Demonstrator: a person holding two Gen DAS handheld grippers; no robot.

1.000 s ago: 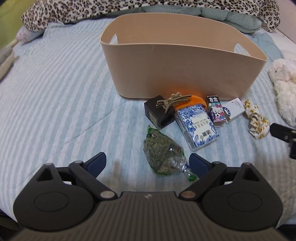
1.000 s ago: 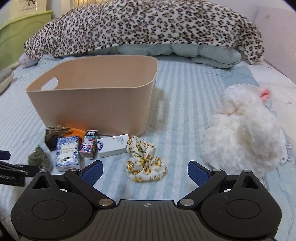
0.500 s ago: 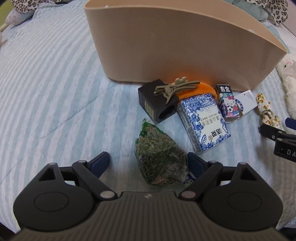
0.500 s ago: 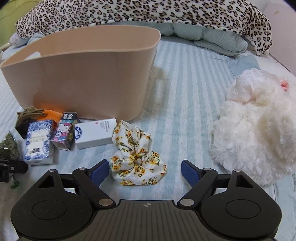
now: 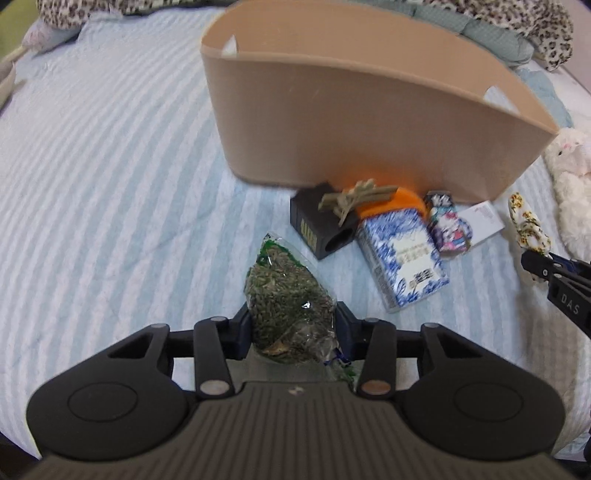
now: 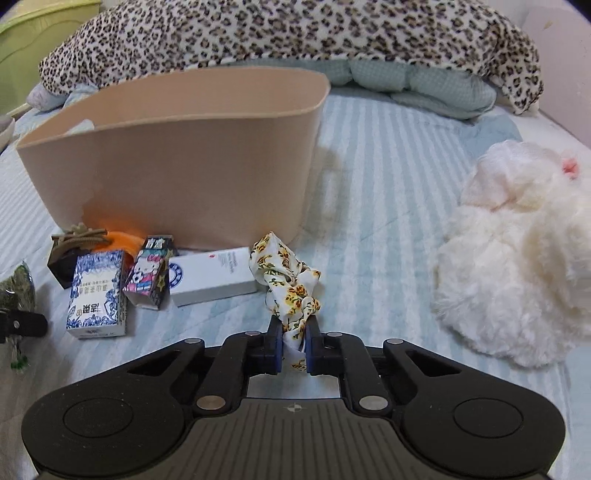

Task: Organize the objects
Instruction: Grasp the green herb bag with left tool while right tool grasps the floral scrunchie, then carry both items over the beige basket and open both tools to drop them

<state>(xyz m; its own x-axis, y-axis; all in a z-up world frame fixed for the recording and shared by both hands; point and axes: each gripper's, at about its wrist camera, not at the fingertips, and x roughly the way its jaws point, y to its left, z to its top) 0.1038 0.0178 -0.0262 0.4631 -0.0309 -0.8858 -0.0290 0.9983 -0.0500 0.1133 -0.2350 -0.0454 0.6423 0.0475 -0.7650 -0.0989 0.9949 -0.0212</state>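
Observation:
My left gripper (image 5: 293,328) is shut on a clear bag of dried green herbs (image 5: 286,302), on the striped bedcover in front of the beige bin (image 5: 369,125). My right gripper (image 6: 294,349) is shut on a yellow floral scrunchie (image 6: 286,280), which stretches away from the fingers toward the bin (image 6: 177,166). The scrunchie (image 5: 528,229) and the right gripper's tip show at the right edge of the left wrist view. The herb bag (image 6: 16,288) shows at the left edge of the right wrist view.
Along the bin's near wall lie a black box with olive clips (image 5: 325,229), an orange item (image 5: 388,203), a blue-and-white box (image 5: 404,258), a Hello Kitty box (image 6: 147,273) and a white box (image 6: 210,277). A white plush toy (image 6: 524,258) lies at the right. A leopard-print blanket (image 6: 295,33) lies behind.
Both grippers have closed: the left on the herb bag, the right on the scrunchie. Both were open around those items half a second ago.

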